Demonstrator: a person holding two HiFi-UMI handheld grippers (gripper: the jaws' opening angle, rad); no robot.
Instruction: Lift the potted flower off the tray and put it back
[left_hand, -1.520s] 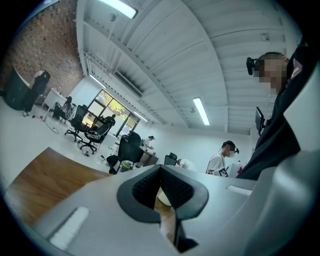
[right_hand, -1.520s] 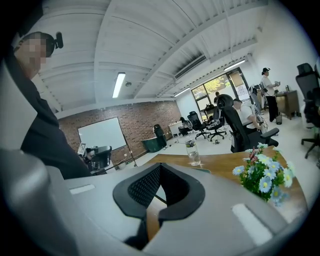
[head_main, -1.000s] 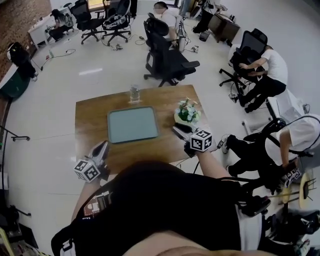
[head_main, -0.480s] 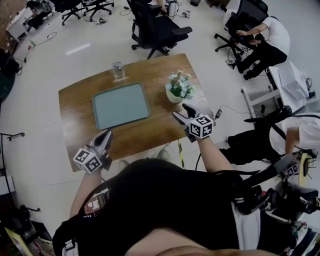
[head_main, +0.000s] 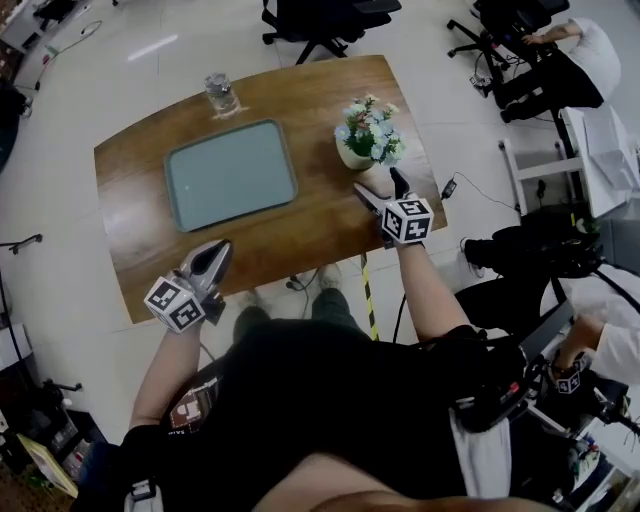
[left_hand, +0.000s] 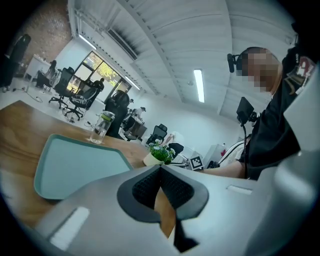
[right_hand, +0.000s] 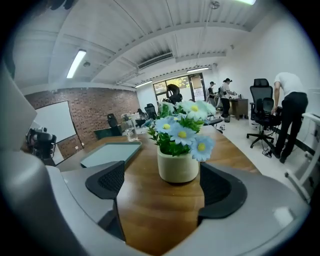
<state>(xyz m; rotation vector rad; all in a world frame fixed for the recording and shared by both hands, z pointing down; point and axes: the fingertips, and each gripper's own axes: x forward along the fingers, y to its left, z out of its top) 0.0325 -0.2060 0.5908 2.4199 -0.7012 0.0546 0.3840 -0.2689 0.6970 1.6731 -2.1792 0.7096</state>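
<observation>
The potted flower, blue and white blooms in a cream pot, stands on the wooden table, to the right of the empty green tray. My right gripper points at the pot from the near side. Its jaws are opening, and the pot stands just beyond the pads, which do not touch it. My left gripper hovers over the table's near left edge, short of the tray. The left gripper is shut with nothing held.
A glass jar stands at the table's far edge behind the tray. Office chairs stand beyond the table. People sit at the right. A cable and plug lie on the floor by the table's right end.
Both grippers have moved forward and down toward the table. The right jaws have gone from nearly shut to wide open, close to the pot. The pot and tray have not moved.
</observation>
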